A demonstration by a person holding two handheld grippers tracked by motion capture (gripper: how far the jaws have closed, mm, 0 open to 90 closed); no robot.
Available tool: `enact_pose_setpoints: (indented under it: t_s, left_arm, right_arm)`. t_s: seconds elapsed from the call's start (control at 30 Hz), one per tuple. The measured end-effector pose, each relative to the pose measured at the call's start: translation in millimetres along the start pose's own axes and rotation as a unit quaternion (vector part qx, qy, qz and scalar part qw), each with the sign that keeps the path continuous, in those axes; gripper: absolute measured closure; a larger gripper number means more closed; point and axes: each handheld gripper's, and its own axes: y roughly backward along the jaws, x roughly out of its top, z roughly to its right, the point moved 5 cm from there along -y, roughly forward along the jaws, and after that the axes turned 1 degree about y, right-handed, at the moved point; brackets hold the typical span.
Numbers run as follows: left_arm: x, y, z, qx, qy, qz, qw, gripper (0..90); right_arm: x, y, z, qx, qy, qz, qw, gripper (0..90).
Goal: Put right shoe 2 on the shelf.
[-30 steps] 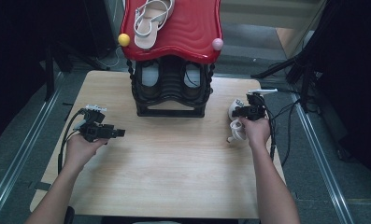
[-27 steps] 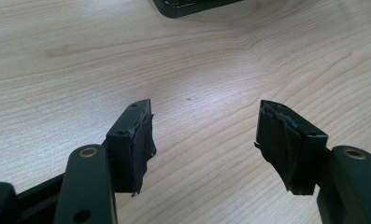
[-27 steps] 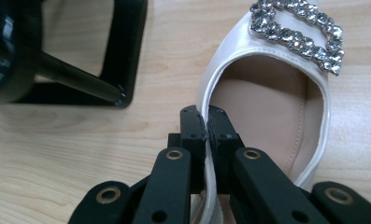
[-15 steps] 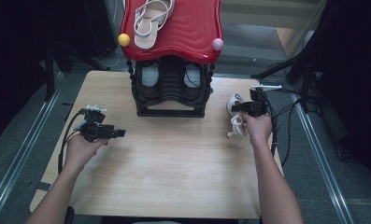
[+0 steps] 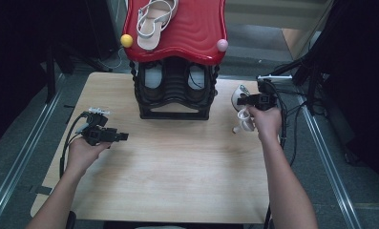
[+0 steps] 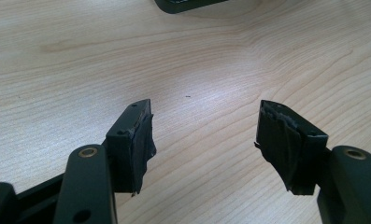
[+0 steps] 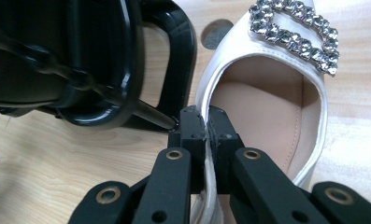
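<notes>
R gripper (image 7: 205, 140) jaws clamped on white shoe's (image 7: 267, 93) side wall, far-right of surface (image 5: 177, 181) beside black rack (image 5: 175, 90) | L gripper (image 6: 206, 144) jaws wide, empty | we judge: shoe picked, racking left; sandal (image 5: 153, 19) sits up top

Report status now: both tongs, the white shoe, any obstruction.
Left tongs open over bare table. Right tongs shut on white shoe side wall. Black rack close beside shoe.
</notes>
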Motion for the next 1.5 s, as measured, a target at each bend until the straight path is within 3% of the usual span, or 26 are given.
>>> enact_pose_setpoints:
  t_s: [0.2,0.7,1.1,1.27,1.5]
  left_arm:
    - [-0.1,-0.4,0.3,0.001,0.001,0.0,1.0,36.7]
    - [-0.4,-2.0,1.3,0.0,0.001,-0.002,1.0,36.6]
    - [-0.5,-0.4,1.7,-0.002,0.0,-0.002,1.0,36.6]
    - [-0.8,-0.9,2.2,-0.004,-0.002,-0.004,1.0,36.6]
    - [-0.5,0.1,2.0,-0.004,0.0,-0.001,1.0,36.6]
  right_arm:
    - [14.6,16.7,-14.0,0.009,0.009,0.008,0.9999,88.8]
    - [65.6,71.1,-48.0,0.046,0.02,0.063,0.9968,88.9]
    - [126.0,130.1,-92.3,0.044,0.057,0.118,0.9904,88.8]
    - [146.1,144.2,-110.9,0.032,0.07,0.128,0.9888,88.8]
    - [166.5,150.4,-135.3,0.034,0.084,0.137,0.9865,88.8]
